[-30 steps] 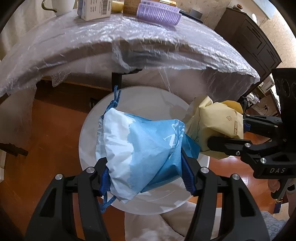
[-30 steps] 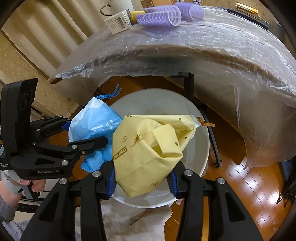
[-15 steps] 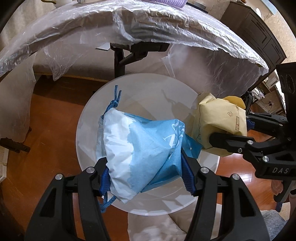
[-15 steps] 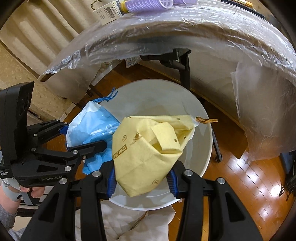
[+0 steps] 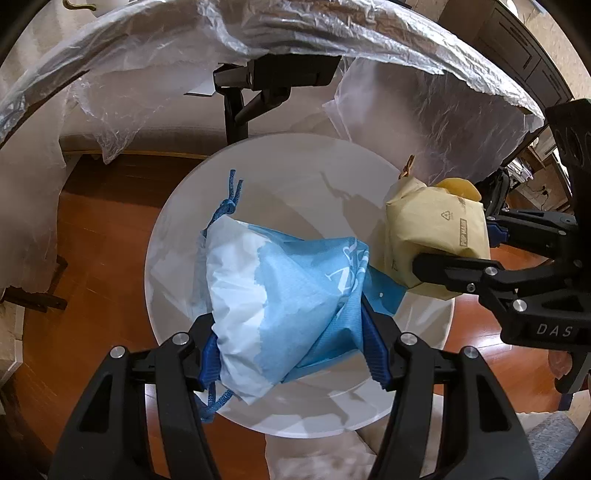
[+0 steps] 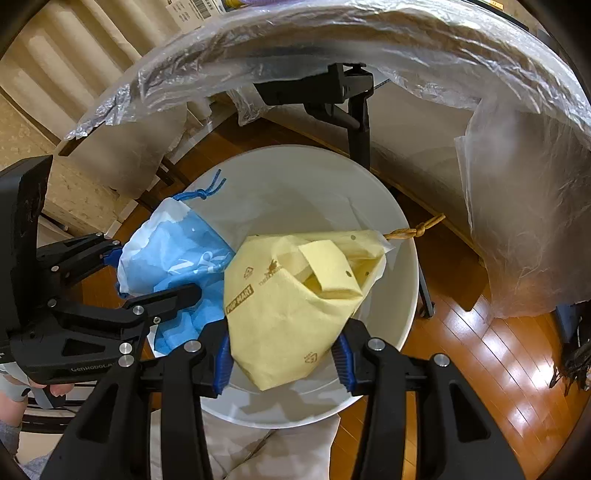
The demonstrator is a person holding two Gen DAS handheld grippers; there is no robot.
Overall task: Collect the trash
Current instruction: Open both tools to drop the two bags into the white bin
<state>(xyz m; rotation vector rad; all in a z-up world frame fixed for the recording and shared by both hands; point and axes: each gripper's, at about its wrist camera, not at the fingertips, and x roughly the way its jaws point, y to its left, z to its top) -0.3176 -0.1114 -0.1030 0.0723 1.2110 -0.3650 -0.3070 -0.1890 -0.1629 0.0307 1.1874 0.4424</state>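
My left gripper (image 5: 291, 354) is shut on a blue and white drawstring bag (image 5: 280, 295) and holds it over a round white bin (image 5: 280, 177) on the floor. My right gripper (image 6: 282, 358) is shut on a yellow paper bag (image 6: 291, 306) printed POP MART and holds it over the same bin (image 6: 295, 173). The two bags hang side by side and touch. The yellow bag (image 5: 432, 236) sits at the right in the left wrist view. The blue bag (image 6: 173, 262) sits at the left in the right wrist view.
A table draped in clear plastic sheet (image 5: 295, 33) hangs over the bin, with a black metal leg bracket (image 5: 273, 77) beneath it. The floor is polished wood (image 6: 480, 354). A white cloth (image 6: 280, 450) lies under the bin's near side.
Both grippers have come lower with their bags, toward the white bin. The table top has risen out of view and its underside and black bracket now show.
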